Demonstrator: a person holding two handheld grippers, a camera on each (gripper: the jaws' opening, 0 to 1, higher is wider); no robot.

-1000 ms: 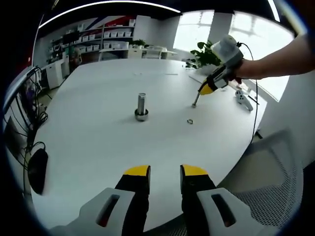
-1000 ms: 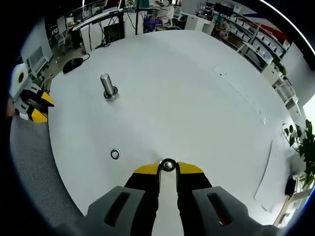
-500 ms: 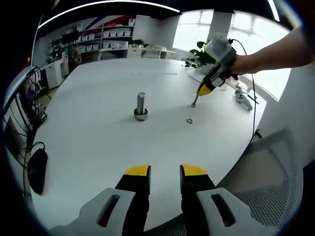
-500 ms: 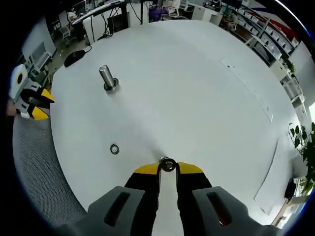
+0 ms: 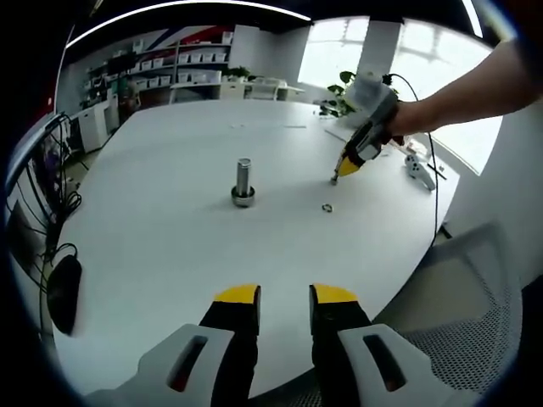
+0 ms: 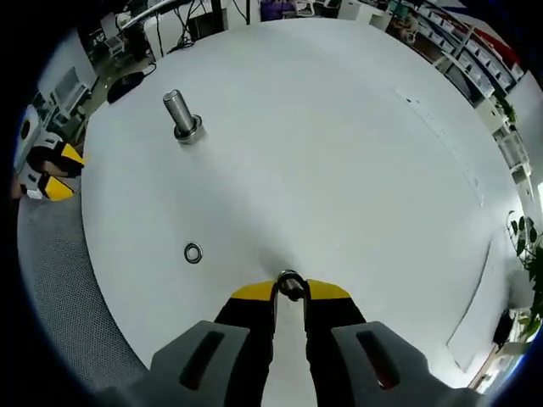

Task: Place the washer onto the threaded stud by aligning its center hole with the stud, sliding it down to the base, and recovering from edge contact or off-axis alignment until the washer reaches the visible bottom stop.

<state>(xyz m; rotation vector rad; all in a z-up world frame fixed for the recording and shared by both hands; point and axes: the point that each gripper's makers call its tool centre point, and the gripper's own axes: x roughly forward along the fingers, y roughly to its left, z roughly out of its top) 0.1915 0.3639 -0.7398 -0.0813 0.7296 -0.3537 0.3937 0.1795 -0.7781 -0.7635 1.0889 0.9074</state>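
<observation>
Pinching a small metal washer [image 6: 289, 284] between their yellow tips, the jaws of the right gripper [image 6: 289, 290] are seen drawn nearly together in the right gripper view, with the ring standing on edge in the narrow gap between them. Below those tips the white bench [image 6: 356, 153] is spread out. A second washer [image 6: 193, 253] is lying flat on the bench, to the left of the held one and well apart from it. The threaded stud [image 6: 181, 114] is set upright on its round base farther up and to the left, with nothing on its shaft. At the left edge of that view the left gripper [image 6: 49, 174] is seen beyond the bench rim, above a grey mesh chair [image 6: 59, 280].

In the left gripper view the left gripper's own jaws [image 5: 284, 295] are held apart with a clear gap, nothing between them and nothing touched, low over the near edge of the bench [image 5: 153, 246]. The stud [image 5: 243, 182] is seen mid-bench, the loose washer [image 5: 327, 206] to its right, and the right gripper [image 5: 338, 176] is held by a person's hand [image 5: 399, 127] above the bench near that washer, its tip pointed down.
</observation>
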